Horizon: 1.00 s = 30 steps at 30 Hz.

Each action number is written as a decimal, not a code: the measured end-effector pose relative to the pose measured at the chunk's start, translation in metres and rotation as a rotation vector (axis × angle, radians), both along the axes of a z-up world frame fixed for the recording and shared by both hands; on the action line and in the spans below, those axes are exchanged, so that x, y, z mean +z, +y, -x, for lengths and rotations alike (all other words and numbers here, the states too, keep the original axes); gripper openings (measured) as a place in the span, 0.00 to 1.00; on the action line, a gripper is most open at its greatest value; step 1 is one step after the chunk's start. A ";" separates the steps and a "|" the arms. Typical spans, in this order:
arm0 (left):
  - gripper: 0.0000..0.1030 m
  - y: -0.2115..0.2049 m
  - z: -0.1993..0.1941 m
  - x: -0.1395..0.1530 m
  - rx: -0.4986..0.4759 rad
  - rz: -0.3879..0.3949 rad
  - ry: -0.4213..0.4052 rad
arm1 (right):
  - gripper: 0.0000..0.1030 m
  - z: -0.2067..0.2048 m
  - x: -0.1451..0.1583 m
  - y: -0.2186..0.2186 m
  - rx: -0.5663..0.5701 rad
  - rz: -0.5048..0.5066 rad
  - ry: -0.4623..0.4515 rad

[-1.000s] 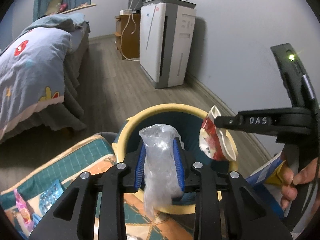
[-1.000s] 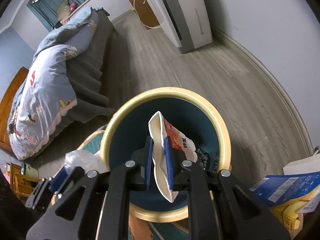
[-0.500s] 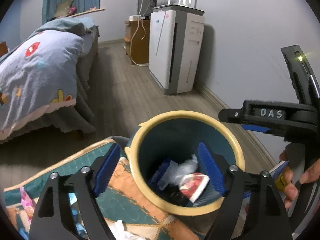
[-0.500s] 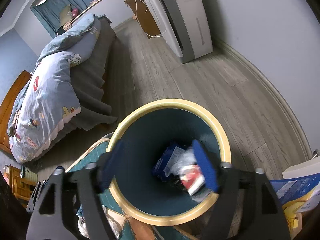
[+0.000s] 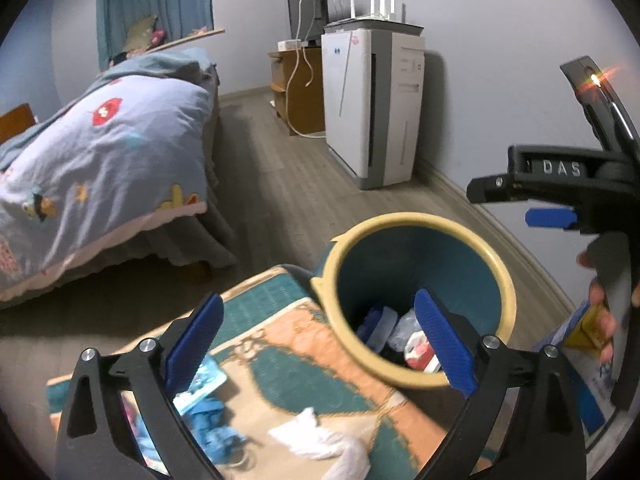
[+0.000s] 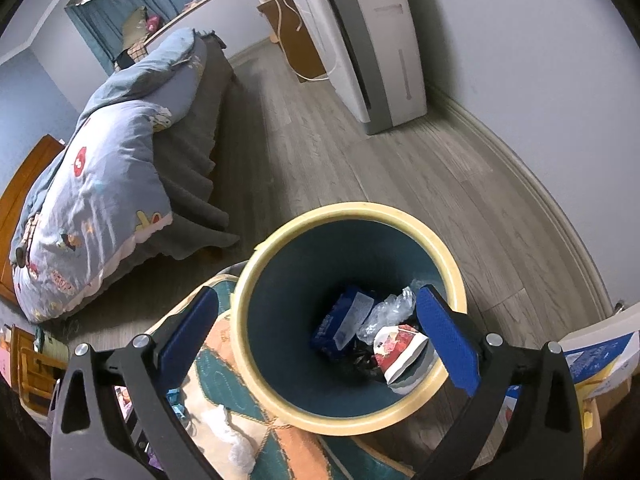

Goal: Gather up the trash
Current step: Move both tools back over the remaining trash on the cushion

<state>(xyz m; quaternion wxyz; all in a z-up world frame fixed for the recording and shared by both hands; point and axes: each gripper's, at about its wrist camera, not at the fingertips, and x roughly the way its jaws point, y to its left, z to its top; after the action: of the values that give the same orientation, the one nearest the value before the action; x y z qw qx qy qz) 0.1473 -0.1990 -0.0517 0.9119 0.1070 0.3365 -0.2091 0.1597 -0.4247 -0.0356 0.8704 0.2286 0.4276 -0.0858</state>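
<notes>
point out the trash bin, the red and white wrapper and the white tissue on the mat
trash bin point(image 6: 352, 210): right wrist view, far rim
red and white wrapper point(image 6: 398, 346): right wrist view, printed face, inside the bin
white tissue point(image 5: 308, 436): left wrist view, crumpled middle

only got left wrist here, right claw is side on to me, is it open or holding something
Observer: The right wrist view shows the right claw wide open and empty, above the bin.
Operator: my own finger hides part of the bin floor, whats the red thing
Observer: A red-and-white wrapper, lying on the bottom beside crumpled clear plastic.
Operator: anything else in there
Observer: A blue packet with a white label, left of the plastic.
</notes>
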 end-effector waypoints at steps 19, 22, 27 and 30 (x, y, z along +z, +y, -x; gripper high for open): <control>0.93 0.117 0.037 0.021 0.154 -0.031 -0.032 | 0.95 -0.001 0.013 0.086 0.127 0.015 0.002; 0.93 0.138 0.040 0.021 0.189 -0.021 -0.026 | 0.95 -0.001 0.012 0.103 0.156 0.023 0.007; 0.93 0.163 0.045 0.021 0.234 -0.010 -0.017 | 0.95 -0.004 0.007 0.131 0.202 0.050 0.032; 0.93 0.176 0.048 0.020 0.254 -0.013 -0.017 | 0.95 -0.003 0.005 0.145 0.220 0.069 0.037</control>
<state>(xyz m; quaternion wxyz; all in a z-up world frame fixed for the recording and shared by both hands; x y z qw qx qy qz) 0.0998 -0.0228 -0.0314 0.9331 0.0713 0.3411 -0.0888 0.1626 -0.2802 -0.0307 0.8739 0.1486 0.4627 -0.0084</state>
